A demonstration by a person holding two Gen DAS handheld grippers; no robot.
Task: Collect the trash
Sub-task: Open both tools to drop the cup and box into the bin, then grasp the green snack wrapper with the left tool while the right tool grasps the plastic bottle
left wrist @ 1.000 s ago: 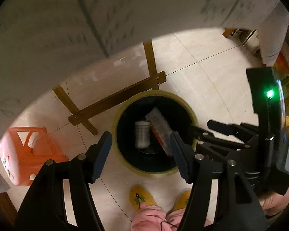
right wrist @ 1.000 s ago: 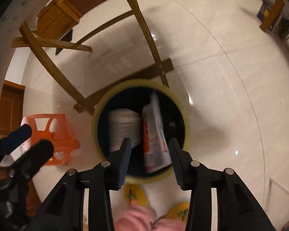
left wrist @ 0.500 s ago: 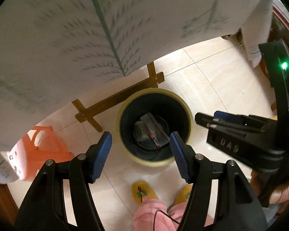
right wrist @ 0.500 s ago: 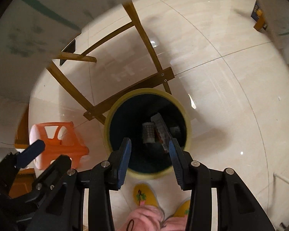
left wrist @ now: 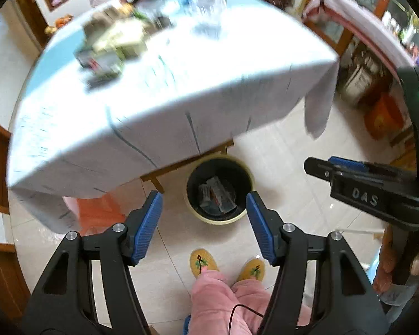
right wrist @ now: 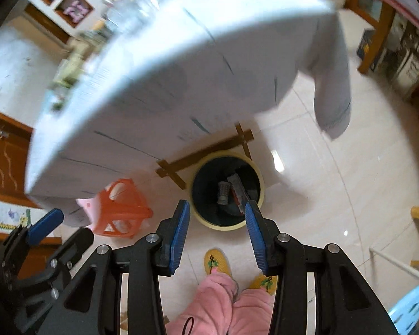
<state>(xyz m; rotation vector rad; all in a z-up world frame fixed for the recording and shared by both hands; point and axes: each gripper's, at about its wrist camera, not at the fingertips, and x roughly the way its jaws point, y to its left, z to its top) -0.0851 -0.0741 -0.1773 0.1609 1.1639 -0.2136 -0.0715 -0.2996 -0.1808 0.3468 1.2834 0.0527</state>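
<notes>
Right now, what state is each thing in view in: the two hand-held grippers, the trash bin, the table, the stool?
Left hand-held gripper: open, holding nothing.
Right hand-held gripper: open, holding nothing.
Trash bin: upright on the floor, no lid, trash inside.
Bottle: lying in the bin.
Red and white wrapper: lying in the bin beside the bottle.
Table: cloth-covered, blurred items on top.
Orange stool: tipped beside the bin.
</notes>
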